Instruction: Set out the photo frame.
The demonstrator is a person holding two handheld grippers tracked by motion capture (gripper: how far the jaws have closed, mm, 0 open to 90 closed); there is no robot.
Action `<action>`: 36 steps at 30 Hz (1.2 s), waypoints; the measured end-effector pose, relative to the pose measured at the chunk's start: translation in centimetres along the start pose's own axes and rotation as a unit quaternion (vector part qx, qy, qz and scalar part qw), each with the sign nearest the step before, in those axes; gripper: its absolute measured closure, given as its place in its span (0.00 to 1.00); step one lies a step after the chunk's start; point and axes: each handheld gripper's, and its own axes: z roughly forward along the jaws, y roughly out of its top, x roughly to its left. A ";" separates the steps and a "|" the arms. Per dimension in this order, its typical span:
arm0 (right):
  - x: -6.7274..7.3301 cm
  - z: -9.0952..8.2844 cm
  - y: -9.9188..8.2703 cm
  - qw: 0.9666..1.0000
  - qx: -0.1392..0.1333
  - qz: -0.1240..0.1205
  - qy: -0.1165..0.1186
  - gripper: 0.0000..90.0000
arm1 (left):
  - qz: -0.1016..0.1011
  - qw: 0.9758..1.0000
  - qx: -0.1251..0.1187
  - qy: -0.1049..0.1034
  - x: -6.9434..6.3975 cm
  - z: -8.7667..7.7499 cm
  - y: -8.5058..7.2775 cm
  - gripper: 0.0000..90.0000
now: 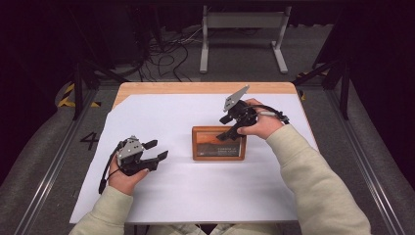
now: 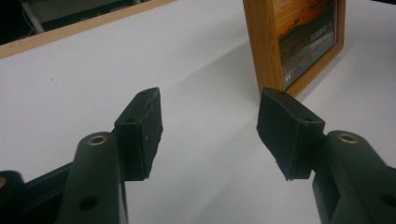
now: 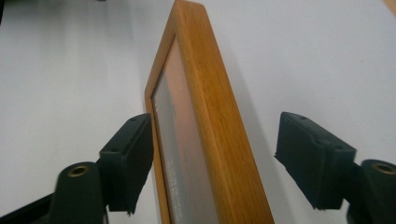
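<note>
Frame point(image 1: 219, 143) stands mid-sheet point(image 1: 195, 196), between my right gripper's point(image 1: 228, 128) jaws; my left gripper point(image 1: 155, 150) sits well left of it.

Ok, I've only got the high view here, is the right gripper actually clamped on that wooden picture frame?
Observer: No. In the right gripper view the picture frame sits between the jaws of the right gripper, but one pad stands clear of its back.
Operator: And the left gripper, anything in it?
Observer: Nothing. In the left gripper view the left gripper is open over the bare white sheet, with the frame's corner ahead of it.
Operator: Is the frame lying flat?
Observer: No. The left gripper view shows it standing upright on its lower edge on the sheet.
</note>
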 end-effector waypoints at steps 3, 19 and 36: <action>0.5 -1.5 -0.7 0.999 -0.016 0.017 -0.030 0.25 | -0.005 1.000 0.002 -0.003 -0.2 -0.1 0.2 0.45; 3.3 -7.3 -5.4 0.987 -0.098 0.071 -0.107 0.20 | -0.019 1.000 0.002 -0.025 -0.6 -0.9 0.2 0.36; 5.1 -9.8 -10.6 0.969 -0.157 0.113 -0.153 0.20 | -0.020 1.000 -0.003 -0.021 -0.3 -1.4 -0.1 0.34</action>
